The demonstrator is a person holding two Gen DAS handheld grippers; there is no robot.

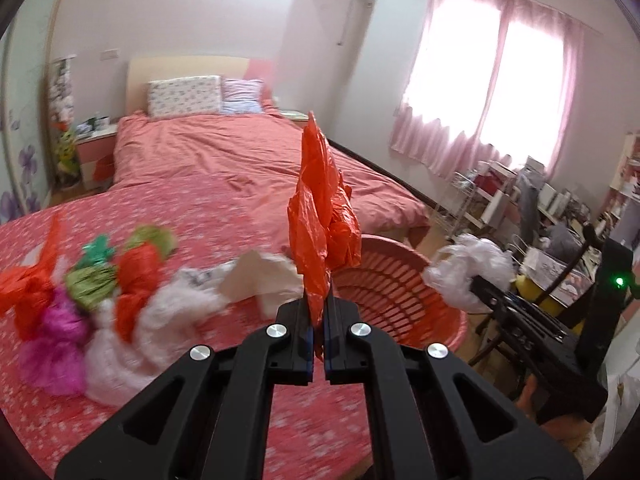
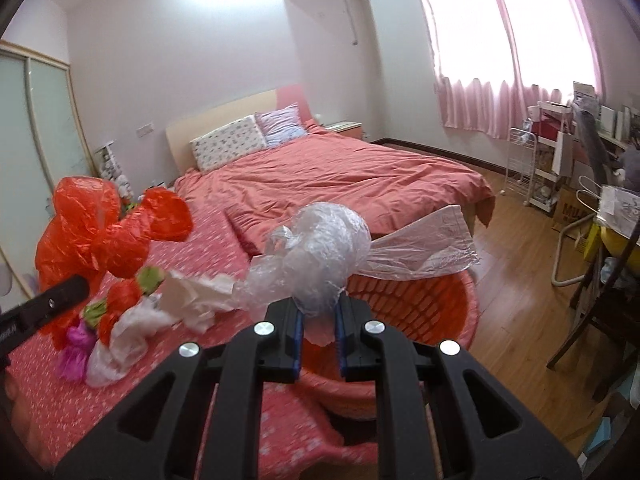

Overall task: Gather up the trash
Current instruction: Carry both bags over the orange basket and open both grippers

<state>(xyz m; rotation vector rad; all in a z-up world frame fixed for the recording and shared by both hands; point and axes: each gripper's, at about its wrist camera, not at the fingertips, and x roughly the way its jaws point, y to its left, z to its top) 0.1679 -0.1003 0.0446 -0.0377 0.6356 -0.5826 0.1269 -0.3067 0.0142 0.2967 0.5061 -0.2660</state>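
My left gripper is shut on an orange plastic bag and holds it up just left of the pink basket. The bag also shows in the right wrist view. My right gripper is shut on a clear plastic bag, held above the pink basket. That bag shows in the left wrist view over the basket's right rim. A pile of crumpled bags and paper lies on the bed, also seen in the right wrist view.
The bed with the pink floral cover fills the left and middle. A cluttered desk, rack and chair stand at the right under the pink curtains. A wood floor lies between bed and desk.
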